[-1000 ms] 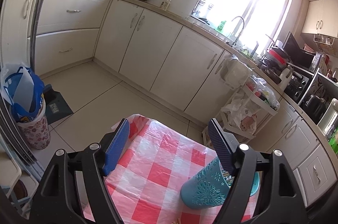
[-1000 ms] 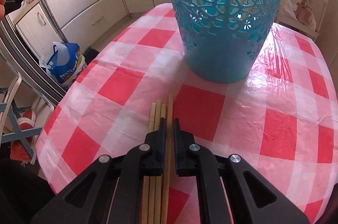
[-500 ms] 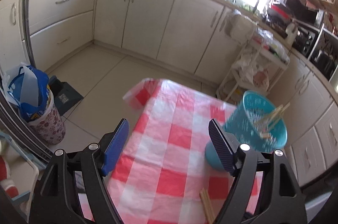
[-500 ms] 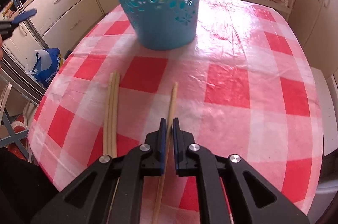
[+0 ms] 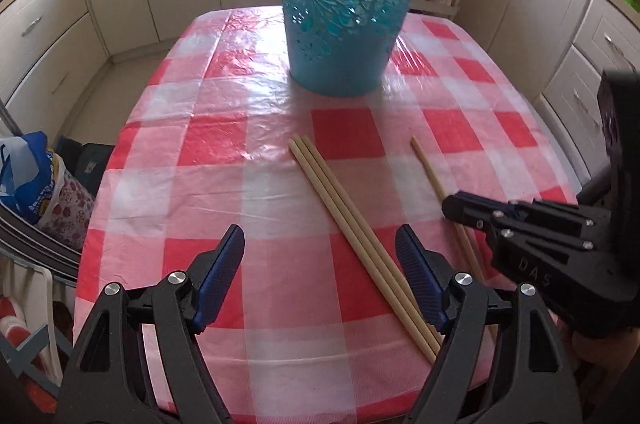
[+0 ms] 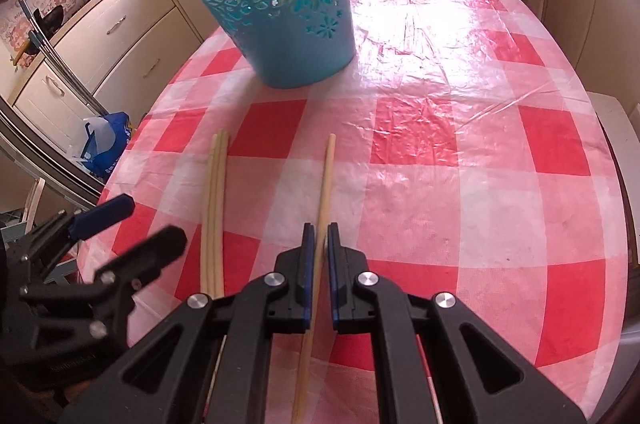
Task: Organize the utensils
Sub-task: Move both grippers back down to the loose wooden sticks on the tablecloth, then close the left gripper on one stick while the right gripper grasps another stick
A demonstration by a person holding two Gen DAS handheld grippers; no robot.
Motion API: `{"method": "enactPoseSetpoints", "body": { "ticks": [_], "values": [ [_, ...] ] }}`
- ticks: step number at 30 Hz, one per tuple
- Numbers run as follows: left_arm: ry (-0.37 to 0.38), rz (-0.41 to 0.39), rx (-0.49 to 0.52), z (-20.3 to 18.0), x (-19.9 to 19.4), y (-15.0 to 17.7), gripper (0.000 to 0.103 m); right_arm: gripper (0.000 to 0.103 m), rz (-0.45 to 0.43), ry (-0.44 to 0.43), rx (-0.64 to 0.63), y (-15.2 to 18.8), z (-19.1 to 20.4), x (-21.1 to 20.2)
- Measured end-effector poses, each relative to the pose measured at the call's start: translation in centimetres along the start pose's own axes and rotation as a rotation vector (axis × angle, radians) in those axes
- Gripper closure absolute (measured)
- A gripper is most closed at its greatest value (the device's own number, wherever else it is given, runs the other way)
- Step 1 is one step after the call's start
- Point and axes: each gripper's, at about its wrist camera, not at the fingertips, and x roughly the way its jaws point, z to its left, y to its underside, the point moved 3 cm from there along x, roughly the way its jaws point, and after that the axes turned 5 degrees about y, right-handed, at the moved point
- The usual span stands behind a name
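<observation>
1. The right gripper (image 6: 319,230) is pinching a single chopstick (image 6: 326,179), its jaws pressed narrowly around the shaft low over the counter (image 6: 480,151).
2. The left gripper (image 5: 320,256) is hovering with its jaws spread wide, holding nothing.
3. A pair of chopsticks (image 5: 344,212) is lying side by side on the checked cloth, just left of the single one.
4. The teal basket (image 5: 344,11) is standing upright beyond them, well apart.
</observation>
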Motion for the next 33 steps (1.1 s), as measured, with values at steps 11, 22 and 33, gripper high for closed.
{"method": "enactPoseSetpoints", "body": {
  "ticks": [11, 22, 33],
  "values": [
    [-0.021, 0.128, 0.153, 0.7, 0.9, 1.0, 0.027, 0.088, 0.015, -0.026, 0.020, 0.0, -0.3, -0.1],
    [0.018, 0.141, 0.040, 4.6, 0.2, -2.3, 0.026, 0.068, -0.056, 0.029, 0.031, -1.1, -0.4, -0.6],
    [-0.024, 0.126, -0.103, 5.4, 3.8, -4.6, 0.027, 0.063, -0.064, 0.043, 0.039, -1.7, -0.5, -0.1]
  ]
}}
